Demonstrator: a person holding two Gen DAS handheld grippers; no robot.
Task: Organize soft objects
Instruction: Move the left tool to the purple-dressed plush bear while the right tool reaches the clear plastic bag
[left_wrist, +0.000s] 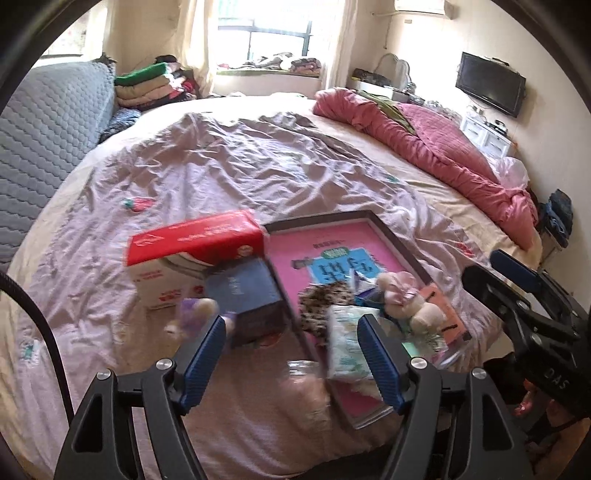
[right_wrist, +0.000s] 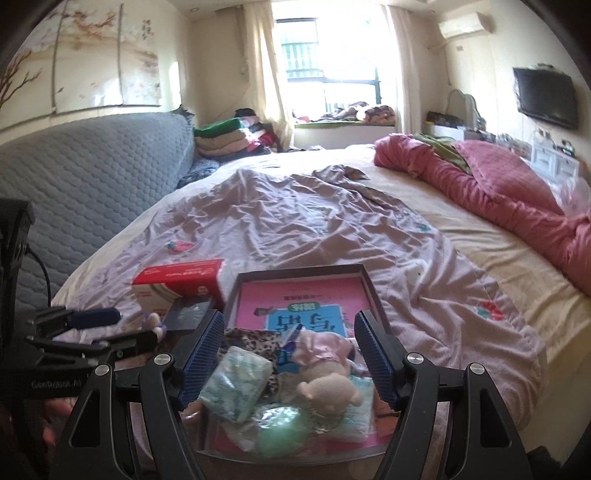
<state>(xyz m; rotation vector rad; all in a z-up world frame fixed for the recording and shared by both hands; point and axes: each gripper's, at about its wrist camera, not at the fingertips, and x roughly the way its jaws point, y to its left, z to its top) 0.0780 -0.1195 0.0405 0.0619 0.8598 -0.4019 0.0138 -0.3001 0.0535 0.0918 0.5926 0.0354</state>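
Observation:
A dark-rimmed tray (left_wrist: 397, 240) (right_wrist: 373, 291) lies on the bed with a pink book in it. On it are a cream plush doll in a pink dress (left_wrist: 406, 299) (right_wrist: 325, 373), a soft tissue pack (left_wrist: 345, 343) (right_wrist: 238, 380), a leopard-print cloth (left_wrist: 325, 299) (right_wrist: 255, 339) and a green soft ball (right_wrist: 282, 430). A small purple plush (left_wrist: 195, 314) (right_wrist: 155, 323) lies left of the tray. My left gripper (left_wrist: 291, 332) is open above the tray's left rim. My right gripper (right_wrist: 290, 325) is open over the doll and tissue pack.
A red-and-white box (left_wrist: 192, 254) (right_wrist: 181, 284) and a dark blue box (left_wrist: 247, 295) (right_wrist: 186, 314) sit left of the tray. A rumpled lilac sheet (left_wrist: 229, 162) covers the bed. A pink quilt (left_wrist: 436, 147) lies at right, a grey headboard (left_wrist: 44, 140) at left.

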